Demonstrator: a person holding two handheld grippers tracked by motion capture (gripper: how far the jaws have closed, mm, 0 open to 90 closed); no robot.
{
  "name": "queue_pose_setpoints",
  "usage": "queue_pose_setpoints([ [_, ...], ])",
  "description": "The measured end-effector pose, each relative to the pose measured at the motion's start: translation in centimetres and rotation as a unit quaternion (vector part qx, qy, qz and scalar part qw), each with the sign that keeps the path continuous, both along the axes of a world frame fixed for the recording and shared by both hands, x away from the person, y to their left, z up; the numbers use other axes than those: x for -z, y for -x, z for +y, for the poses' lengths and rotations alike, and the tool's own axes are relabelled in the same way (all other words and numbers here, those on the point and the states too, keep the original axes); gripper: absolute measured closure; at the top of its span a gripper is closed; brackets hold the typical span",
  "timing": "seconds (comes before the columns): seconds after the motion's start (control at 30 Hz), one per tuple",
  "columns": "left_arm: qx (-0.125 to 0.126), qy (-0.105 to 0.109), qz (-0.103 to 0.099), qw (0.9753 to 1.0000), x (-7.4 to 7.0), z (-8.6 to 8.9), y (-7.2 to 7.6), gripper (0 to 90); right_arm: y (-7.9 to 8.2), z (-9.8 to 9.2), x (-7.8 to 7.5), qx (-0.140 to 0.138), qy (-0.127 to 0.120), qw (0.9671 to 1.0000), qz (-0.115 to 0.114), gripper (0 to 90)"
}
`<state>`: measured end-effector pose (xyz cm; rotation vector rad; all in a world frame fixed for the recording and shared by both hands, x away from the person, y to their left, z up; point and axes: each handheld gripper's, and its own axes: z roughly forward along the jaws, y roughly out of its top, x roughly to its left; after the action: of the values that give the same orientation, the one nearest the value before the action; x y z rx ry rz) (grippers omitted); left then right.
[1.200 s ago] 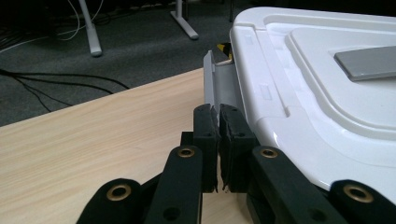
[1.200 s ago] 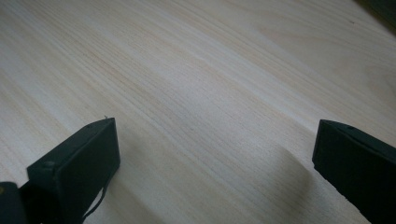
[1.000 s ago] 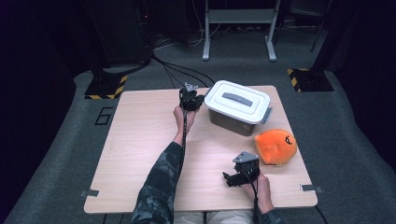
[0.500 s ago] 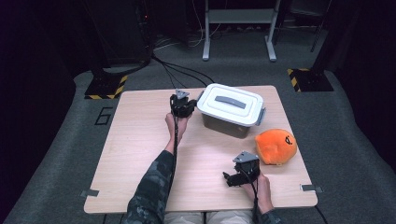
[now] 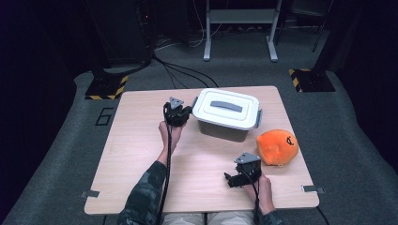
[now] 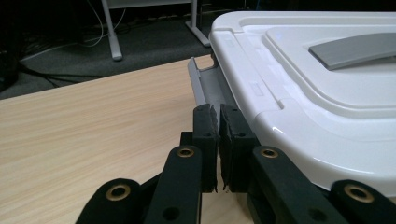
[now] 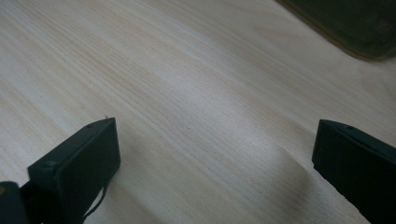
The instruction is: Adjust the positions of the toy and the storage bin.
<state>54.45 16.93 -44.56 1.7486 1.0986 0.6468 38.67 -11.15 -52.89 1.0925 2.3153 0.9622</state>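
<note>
Box (image 5: 226,115), white with a grey handle on its lid, sits closed toward the far side of the desk (image 5: 141,140). The left gripper (image 6: 218,135) is clenched with nothing between its jaws, its tips right at the grey latch (image 6: 205,86) on the box's near end; whether they touch it I cannot tell. The right gripper (image 7: 215,154) rests released, jaws wide apart over bare wood. An orange plush toy (image 5: 277,146) lies just beside it, outside the box. Judging by this, the lid is not yet unlatched and most of the work remains.
</note>
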Motion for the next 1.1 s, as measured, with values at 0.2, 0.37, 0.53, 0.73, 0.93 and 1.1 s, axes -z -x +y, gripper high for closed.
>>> queue_pose_setpoints([
  [0.2, 0.005, -0.007, -0.019, 0.9998, -0.3, 0.7, 2.0, 90.0, 0.1, 0.0, 0.0, 0.002, 0.0, 1.0, 0.003, 0.4],
  [0.37, 0.008, -0.006, -0.017, 0.9998, -0.2, 1.4, 2.5, 89.9, 0.1, 0.0, 0.0, 0.002, -0.001, 1.0, 0.003, 0.4],
  [0.53, 0.017, 0.024, -0.02, 0.9994, -1.5, 2.4, 2.7, 77.2, 0.0, 0.0, 0.0, 0.005, -0.001, 1.0, 0.002, 0.4],
  [0.73, 0.063, 0.036, -0.019, 0.9972, -4.1, 2.4, 2.0, 44.6, 0.0, 0.0, 0.0, 0.006, -0.002, 1.0, 0.002, 0.5],
  [0.93, 0.138, 0.001, 0.002, 0.9905, -6.0, -0.9, 0.5, 19.5, 0.0, 0.0, 0.0, 0.005, -0.001, 1.0, 0.0, 0.6],
  [1.1, 0.205, -0.039, 0.024, 0.9777, -6.7, -5.2, -1.2, 12.7, 0.0, 0.0, 0.0, 0.002, -0.002, 1.0, 0.001, 1.0],
])
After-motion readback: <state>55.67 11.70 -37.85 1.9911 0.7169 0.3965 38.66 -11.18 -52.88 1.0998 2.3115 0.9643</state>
